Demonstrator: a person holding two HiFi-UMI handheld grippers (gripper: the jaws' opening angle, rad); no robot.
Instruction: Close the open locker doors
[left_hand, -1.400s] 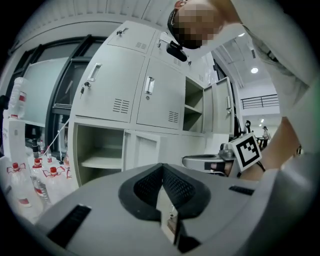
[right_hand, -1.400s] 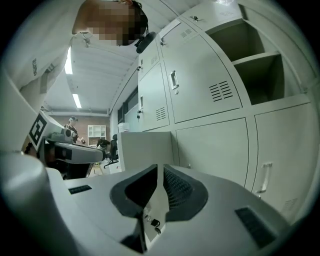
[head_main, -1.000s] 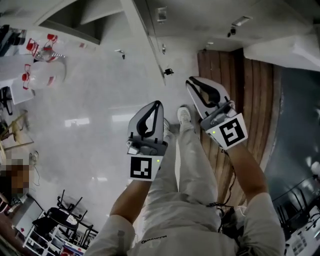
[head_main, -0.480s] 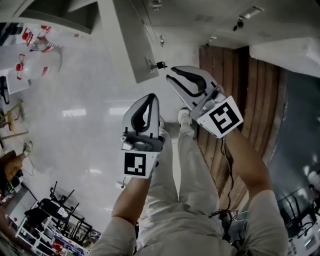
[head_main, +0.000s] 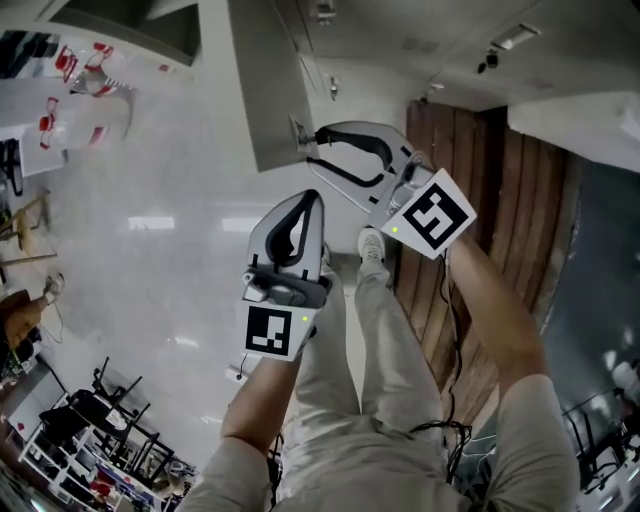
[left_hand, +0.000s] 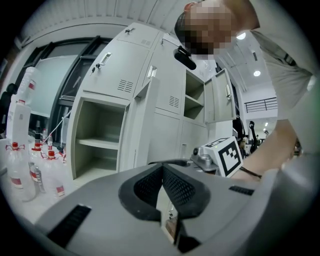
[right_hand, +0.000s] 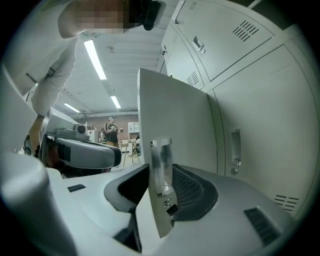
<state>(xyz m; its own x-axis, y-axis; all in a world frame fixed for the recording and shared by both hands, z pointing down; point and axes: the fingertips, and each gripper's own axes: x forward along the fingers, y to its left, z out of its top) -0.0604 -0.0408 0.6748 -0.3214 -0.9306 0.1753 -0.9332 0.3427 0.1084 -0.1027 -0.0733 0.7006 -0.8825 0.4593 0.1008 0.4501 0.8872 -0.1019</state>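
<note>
While the open locker door (head_main: 262, 90) juts toward the person at the far middle of the head view, its free edge, carrying a metal handle (right_hand: 161, 165), stands between the spread jaws of the right gripper (head_main: 312, 147). Whether the pads touch the panel cannot be told. Closed lockers (right_hand: 250, 125) lie just right of the door. The left gripper (head_main: 312, 205) hangs nearer, below the door's edge, with its jaws pressed together on nothing. An open compartment (left_hand: 97, 140) with a shelf gapes left of the door, and red-capped bottles (head_main: 70, 110) stand far left. Half a second ago the right gripper's jaws were closed beside the door; they have since parted and slid over its edge.
</note>
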